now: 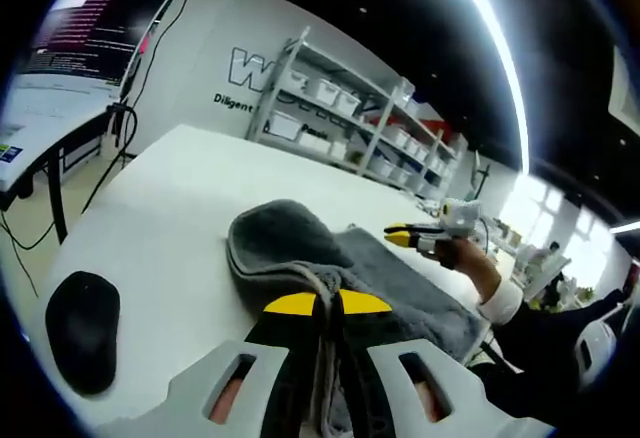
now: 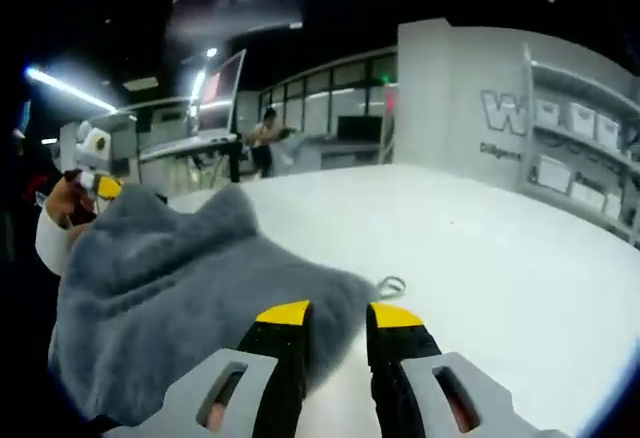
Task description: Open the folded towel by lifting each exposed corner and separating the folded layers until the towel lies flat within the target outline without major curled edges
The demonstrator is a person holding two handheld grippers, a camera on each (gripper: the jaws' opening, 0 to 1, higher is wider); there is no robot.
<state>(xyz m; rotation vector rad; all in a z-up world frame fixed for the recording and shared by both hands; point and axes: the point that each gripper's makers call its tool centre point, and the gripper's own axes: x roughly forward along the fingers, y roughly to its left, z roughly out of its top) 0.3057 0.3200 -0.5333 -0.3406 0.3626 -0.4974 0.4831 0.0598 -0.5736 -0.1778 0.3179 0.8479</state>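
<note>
A grey towel (image 1: 330, 258) lies bunched on the white table (image 1: 170, 208), with a fold humped up at its far left. My left gripper (image 1: 327, 304) is shut on the towel's near edge, and grey fabric runs down between its yellow-tipped jaws. Beyond the towel, a hand holds my right gripper (image 1: 400, 235) just over the far edge. In the right gripper view the towel (image 2: 180, 288) spreads to the left, and its small loop tag (image 2: 390, 284) rests on the table (image 2: 500, 268). My right gripper (image 2: 340, 315) is open at the towel's corner. The left gripper (image 2: 100, 180) holds the far edge raised.
A black mouse-like object (image 1: 82, 328) lies on the table at near left. A desk with a monitor (image 1: 110, 8) stands to the left, and shelves with white bins (image 1: 340, 108) stand behind the table. A person (image 2: 265, 133) stands far back by other desks.
</note>
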